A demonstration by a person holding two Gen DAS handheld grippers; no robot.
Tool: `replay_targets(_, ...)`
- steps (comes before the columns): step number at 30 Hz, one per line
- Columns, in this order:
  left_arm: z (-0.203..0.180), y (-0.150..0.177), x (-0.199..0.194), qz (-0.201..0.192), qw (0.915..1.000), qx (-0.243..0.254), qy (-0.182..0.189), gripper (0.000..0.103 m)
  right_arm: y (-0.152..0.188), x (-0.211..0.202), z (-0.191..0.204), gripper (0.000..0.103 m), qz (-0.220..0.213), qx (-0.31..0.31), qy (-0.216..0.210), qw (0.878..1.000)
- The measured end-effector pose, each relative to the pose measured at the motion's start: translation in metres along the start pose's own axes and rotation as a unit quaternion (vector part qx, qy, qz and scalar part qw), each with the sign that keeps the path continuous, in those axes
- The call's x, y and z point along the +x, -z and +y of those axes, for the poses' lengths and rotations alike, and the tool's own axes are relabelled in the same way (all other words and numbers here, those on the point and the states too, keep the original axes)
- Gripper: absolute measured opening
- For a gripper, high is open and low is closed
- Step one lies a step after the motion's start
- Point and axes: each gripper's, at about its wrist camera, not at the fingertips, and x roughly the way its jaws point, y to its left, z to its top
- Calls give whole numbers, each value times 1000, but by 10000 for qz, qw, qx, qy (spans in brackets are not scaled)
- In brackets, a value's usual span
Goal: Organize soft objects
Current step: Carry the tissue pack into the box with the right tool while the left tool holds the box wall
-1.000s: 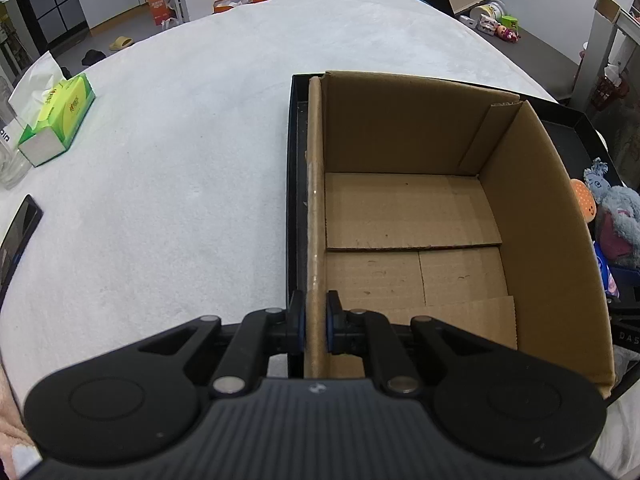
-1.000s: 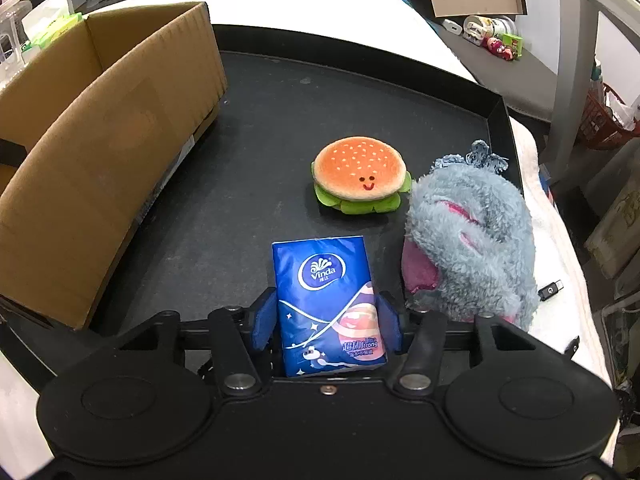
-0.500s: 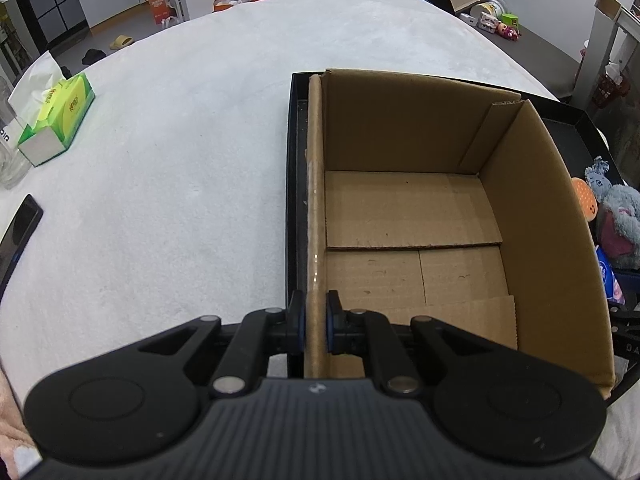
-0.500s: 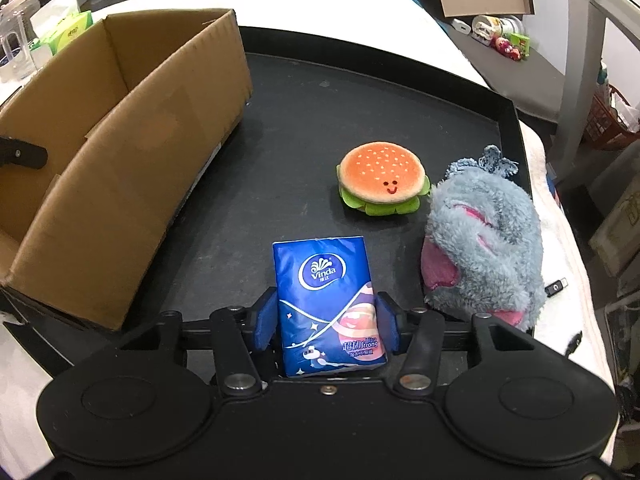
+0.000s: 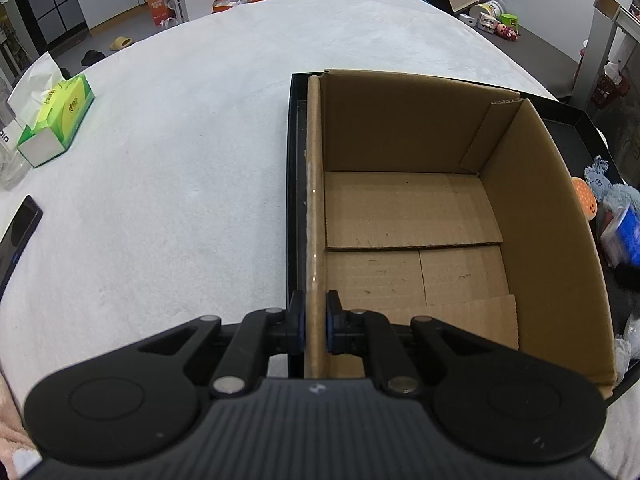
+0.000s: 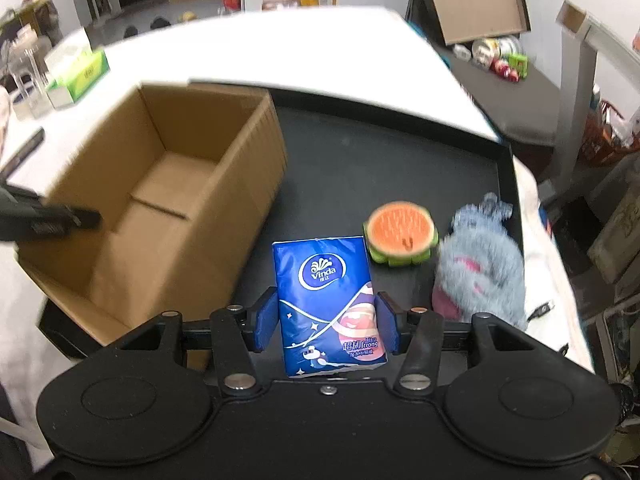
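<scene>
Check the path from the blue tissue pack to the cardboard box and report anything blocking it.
Nothing visible blocks it. The blue tissue pack sits clamped in the right gripper, the open cardboard box lies to its left with nothing inside, and the left gripper only pinches the far wall.

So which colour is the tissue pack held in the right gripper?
Blue, with a white logo and a pink patch low down: the tissue pack shows best in the right wrist view.
</scene>
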Motion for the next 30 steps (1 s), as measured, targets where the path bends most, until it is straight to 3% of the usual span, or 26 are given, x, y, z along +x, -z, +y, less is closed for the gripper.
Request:
replay_targets(8,-2,-1,-1,21,10000,30,-34,8,-24,-32,15,50,-388,-59,-391,9985)
replay_targets(15,-4,-1,-1,17,10000,60,-78,8,-40,-33,52,50,-517,-350,-862,9943)
replay_targets(26,-5,-1,-1,22,9999,74,-93,8,-62,-6,69,51,-571,-418,-830,9940)
replay_targets(29,-5,-2,-1,24,9999,77,-87,8,-60,-3,68,57,-605,-316,-760,9948)
replay_targets(30,-5,-2,-1,23,9999,76,-90,8,-60,-3,68,65,-625,-328,-743,9947)
